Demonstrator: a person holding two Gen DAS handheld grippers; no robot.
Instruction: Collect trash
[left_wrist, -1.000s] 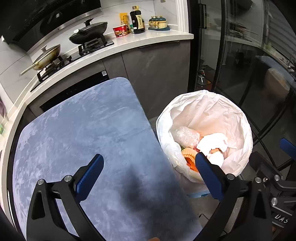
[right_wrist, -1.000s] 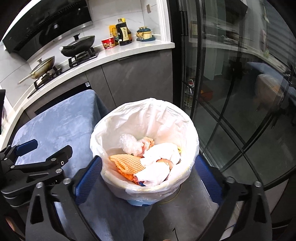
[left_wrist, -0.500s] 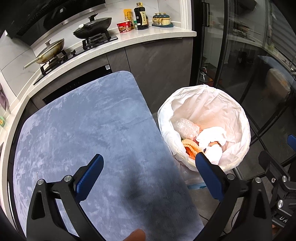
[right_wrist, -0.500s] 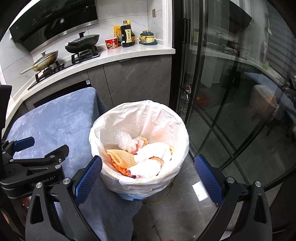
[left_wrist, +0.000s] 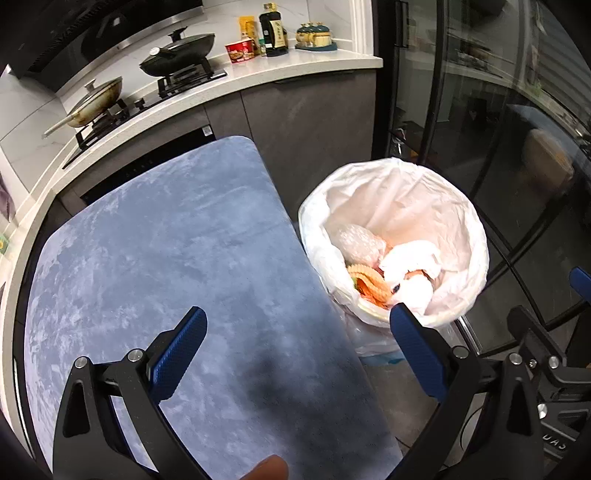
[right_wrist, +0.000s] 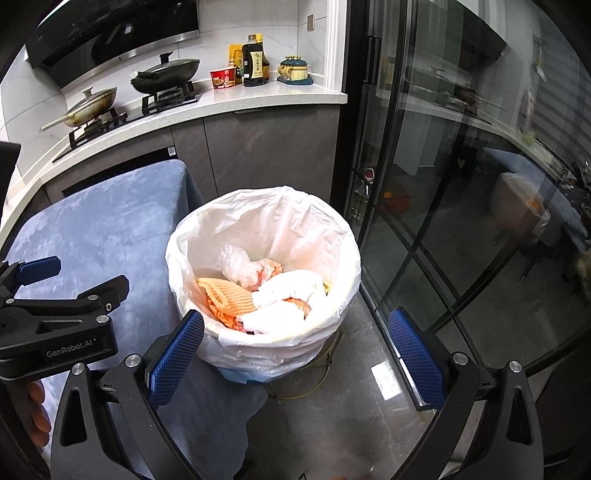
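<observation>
A bin lined with a white plastic bag (left_wrist: 439, 192) (right_wrist: 295, 218) stands on the floor beside a blue-covered table (left_wrist: 159, 258) (right_wrist: 96, 221). Inside lie crumpled white paper (right_wrist: 291, 291), an orange waffle-textured cloth (right_wrist: 227, 295) and a clear plastic wad (right_wrist: 236, 264). My left gripper (left_wrist: 295, 341) hovers open over the table's right edge, nothing between its blue pads. My right gripper (right_wrist: 295, 349) hangs open above the bin's near rim, also empty. The left gripper's body shows at the left edge of the right wrist view.
A kitchen counter (left_wrist: 258, 70) at the back carries two pans on a hob (left_wrist: 177, 70), a red cup, a dark bottle (left_wrist: 273, 33) and a small tray. Glass sliding doors (right_wrist: 461, 184) rise right of the bin. Grey tiled floor (right_wrist: 351, 406) lies around it.
Both grippers have drawn up and back from the bin, which now looks smaller and farther. Both stay open and empty; the trash in the bin lies as before.
</observation>
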